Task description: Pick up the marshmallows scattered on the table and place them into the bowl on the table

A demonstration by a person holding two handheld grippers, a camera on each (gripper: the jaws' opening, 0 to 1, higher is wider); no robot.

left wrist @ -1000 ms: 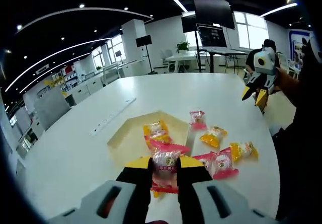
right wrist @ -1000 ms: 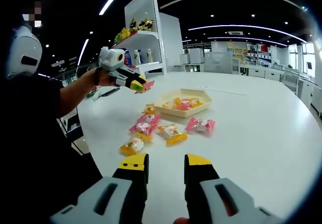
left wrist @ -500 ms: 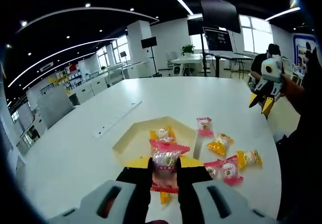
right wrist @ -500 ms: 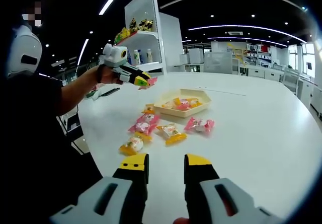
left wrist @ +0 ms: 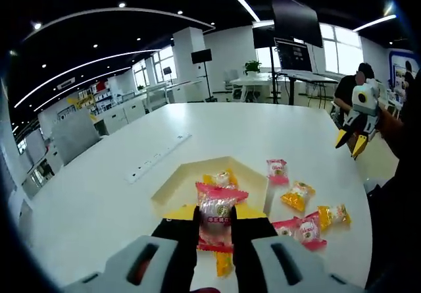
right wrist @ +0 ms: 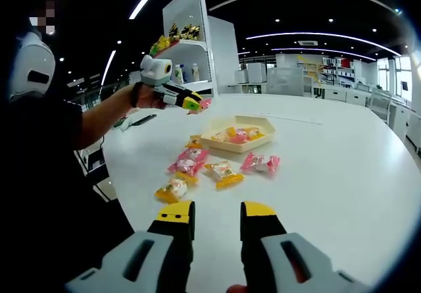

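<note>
My left gripper is shut on a pink-wrapped marshmallow, held in the air near the pale yellow bowl. The bowl holds a yellow marshmallow and a pink one. In the right gripper view the left gripper hangs to the left of and above the bowl. Loose wrapped marshmallows lie on the white table: a pink one, a yellow one, a pink pair and a yellow one. My right gripper is open over the table, short of them.
The right gripper shows at the table's far right edge in the left gripper view. A white power strip lies left of the bowl. A person's sleeve and arm fill the left of the right gripper view. White shelving stands behind.
My left gripper has carried the pink marshmallow forward, closer to the bowl. The right gripper has stayed still and open.
</note>
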